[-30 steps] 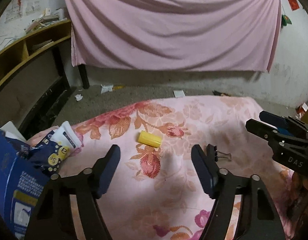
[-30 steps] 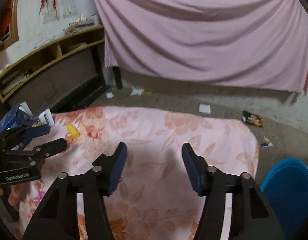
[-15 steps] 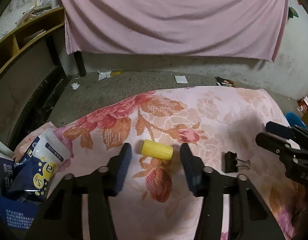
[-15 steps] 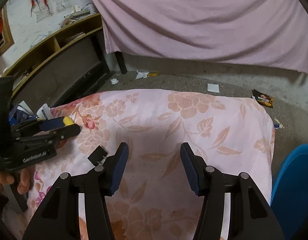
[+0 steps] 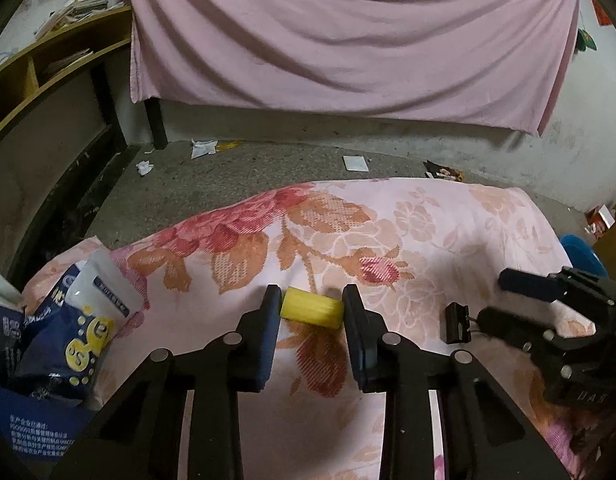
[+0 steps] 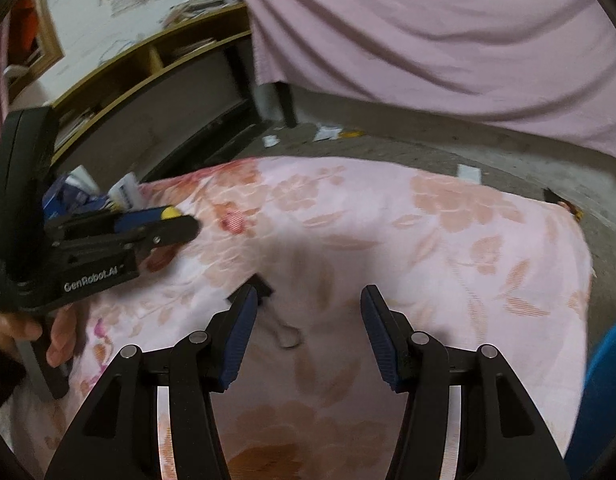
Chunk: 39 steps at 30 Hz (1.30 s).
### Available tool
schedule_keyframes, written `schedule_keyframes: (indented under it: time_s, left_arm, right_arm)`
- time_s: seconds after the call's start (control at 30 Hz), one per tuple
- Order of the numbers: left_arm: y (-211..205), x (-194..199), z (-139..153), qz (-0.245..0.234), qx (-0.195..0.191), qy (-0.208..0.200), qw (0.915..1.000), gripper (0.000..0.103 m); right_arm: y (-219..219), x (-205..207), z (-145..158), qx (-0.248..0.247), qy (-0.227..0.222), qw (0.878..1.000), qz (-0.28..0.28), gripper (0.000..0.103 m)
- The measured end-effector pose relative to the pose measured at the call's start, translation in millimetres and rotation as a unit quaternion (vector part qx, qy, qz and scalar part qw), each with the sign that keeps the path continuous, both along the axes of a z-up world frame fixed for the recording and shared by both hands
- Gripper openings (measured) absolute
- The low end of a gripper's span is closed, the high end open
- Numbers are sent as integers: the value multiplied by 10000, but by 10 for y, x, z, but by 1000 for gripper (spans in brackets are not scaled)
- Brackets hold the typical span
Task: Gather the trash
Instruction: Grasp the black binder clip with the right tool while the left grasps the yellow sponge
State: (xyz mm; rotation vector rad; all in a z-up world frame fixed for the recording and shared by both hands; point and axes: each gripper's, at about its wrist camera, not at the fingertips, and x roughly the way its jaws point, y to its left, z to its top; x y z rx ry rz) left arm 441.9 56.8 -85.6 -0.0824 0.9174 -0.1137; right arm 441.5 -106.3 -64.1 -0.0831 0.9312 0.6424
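A small yellow ribbed cylinder [image 5: 311,313] lies on the floral bedspread [image 5: 427,232]. My left gripper [image 5: 311,308] has narrowed onto it, with its blue pads touching both ends. The right wrist view shows the yellow piece [image 6: 170,212] between the left gripper's fingers [image 6: 176,230]. A black binder clip [image 5: 455,322] lies to the right, just in front of my right gripper [image 5: 495,298]. In the right wrist view, which is blurred, the clip [image 6: 262,286] sits by the left fingertip of the right gripper [image 6: 308,308], which is open with nothing between its fingers.
Blue and white packets [image 5: 80,320] are piled at the bed's left edge. A blue bin [image 6: 603,392] stands at the right beside the bed. Paper scraps [image 5: 204,148] and a wrapper [image 5: 443,170] litter the floor. A wooden shelf [image 5: 48,80] runs along the left.
My left gripper moved forward over the yellow cylinder and narrowed onto it. My right gripper swung left and down toward the binder clip and stayed open.
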Motion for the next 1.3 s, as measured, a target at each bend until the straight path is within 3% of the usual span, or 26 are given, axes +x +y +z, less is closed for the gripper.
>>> schedule_keyframes:
  time_s: [0.17, 0.47, 0.5, 0.63, 0.83, 1.07, 1.3]
  left_arm:
    - [28, -85, 21, 70, -65, 15, 10000, 27]
    - [16, -125, 47, 104, -86, 0, 9999, 27]
    - [13, -123, 48, 113, -83, 6, 9999, 27]
    - [3, -176, 47, 128, -52, -2, 9999, 27]
    - [-36, -300, 89, 57, -15, -150, 9999, 26]
    - [-113, -600, 260, 186, -33, -809, 9965, 26]
    - [-324, -854, 547, 309, -185, -1589, 9866, 26]
  right_arm:
    - [95, -19, -35, 85, 130, 9992, 367, 52]
    - [327, -65, -97, -226, 56, 9977, 630, 52]
    - [341, -57, -106, -244, 54, 9976, 640, 51]
    - [313, -23, -118, -240, 92, 9981, 561, 27]
    - [298, -75, -91, -213, -12, 9984, 528, 26]
    - [-17, -297, 187, 280, -835, 9961, 46, 26]
    - [-541, -604, 474, 1229, -1775, 9745, -613, 26]
